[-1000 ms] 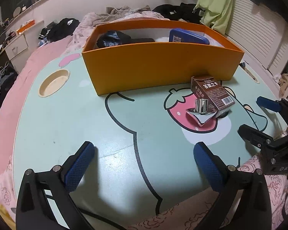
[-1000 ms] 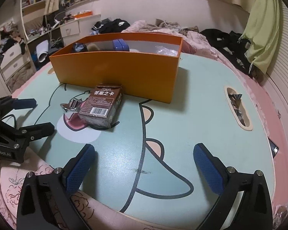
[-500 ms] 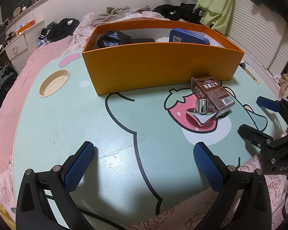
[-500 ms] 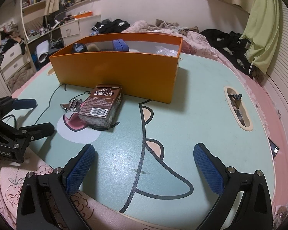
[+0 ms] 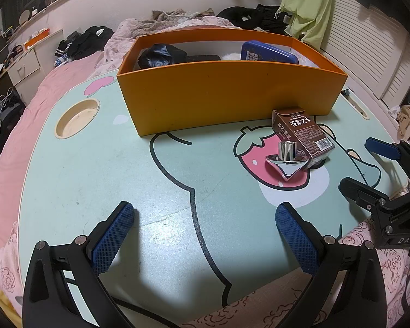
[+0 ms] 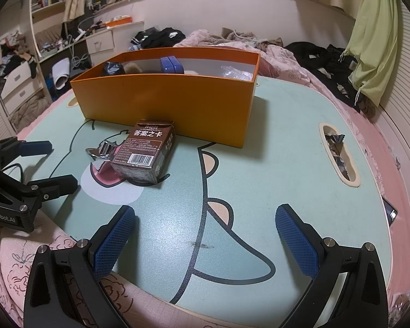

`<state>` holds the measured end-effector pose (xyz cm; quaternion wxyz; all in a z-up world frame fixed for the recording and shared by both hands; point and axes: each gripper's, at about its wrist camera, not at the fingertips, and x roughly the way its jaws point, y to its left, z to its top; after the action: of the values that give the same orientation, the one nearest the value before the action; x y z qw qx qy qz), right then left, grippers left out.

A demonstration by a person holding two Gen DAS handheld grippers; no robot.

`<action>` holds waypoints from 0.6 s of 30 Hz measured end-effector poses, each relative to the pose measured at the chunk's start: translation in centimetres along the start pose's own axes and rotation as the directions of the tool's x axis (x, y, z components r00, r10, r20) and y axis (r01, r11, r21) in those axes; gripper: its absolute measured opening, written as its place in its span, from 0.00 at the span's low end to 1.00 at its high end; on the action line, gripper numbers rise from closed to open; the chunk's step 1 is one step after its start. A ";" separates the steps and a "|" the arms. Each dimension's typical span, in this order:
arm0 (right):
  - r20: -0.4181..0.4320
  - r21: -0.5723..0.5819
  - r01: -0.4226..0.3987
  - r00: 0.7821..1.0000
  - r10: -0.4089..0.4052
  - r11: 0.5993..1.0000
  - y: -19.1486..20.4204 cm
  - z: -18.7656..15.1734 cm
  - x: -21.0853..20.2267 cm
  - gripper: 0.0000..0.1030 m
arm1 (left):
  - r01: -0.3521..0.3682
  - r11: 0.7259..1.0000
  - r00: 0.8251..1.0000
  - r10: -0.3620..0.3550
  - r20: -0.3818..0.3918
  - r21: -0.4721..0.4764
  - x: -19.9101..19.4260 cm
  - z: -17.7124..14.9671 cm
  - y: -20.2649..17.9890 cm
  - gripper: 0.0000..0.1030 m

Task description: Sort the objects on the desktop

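A brown card box (image 5: 302,134) (image 6: 145,153) lies on the mint table (image 5: 95,164), just in front of the orange bin (image 5: 227,104) (image 6: 164,101). A shiny metal spinning top (image 5: 285,164) (image 6: 102,151) leans against the box on its left side. The bin holds a blue case (image 5: 268,53) (image 6: 172,65) and a dark bundle (image 5: 161,56). My left gripper (image 5: 205,235) hovers open over the table's near edge, well short of the top. My right gripper (image 6: 205,235) is open too, nothing between its fingers, with the box ahead and to its left.
A round cup recess (image 5: 76,119) sits at the table's left and a slot with wrappers (image 6: 339,155) at its right. A phone (image 6: 391,213) lies on the pink bedding beside the table. Clothes and drawers crowd the room behind.
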<state>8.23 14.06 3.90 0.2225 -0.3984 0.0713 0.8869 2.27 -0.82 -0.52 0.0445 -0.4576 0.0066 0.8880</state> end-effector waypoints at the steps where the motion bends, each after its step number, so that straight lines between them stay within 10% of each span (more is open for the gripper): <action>1: 0.000 0.000 0.000 1.000 0.000 1.000 0.0 0.0 0.0 1.00 | 0.000 1.000 1.000 0.000 0.000 0.000 0.0 0.0 0.0 1.00; 18: 0.001 0.000 0.000 1.000 0.000 1.000 0.1 -0.1 0.0 1.00 | 0.001 1.000 1.000 -0.001 0.000 0.001 -0.2 0.0 0.0 1.00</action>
<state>8.22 14.00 3.84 0.2225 -0.3982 0.0713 0.8871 2.33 -0.80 -0.37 0.0451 -0.4577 0.0067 0.8879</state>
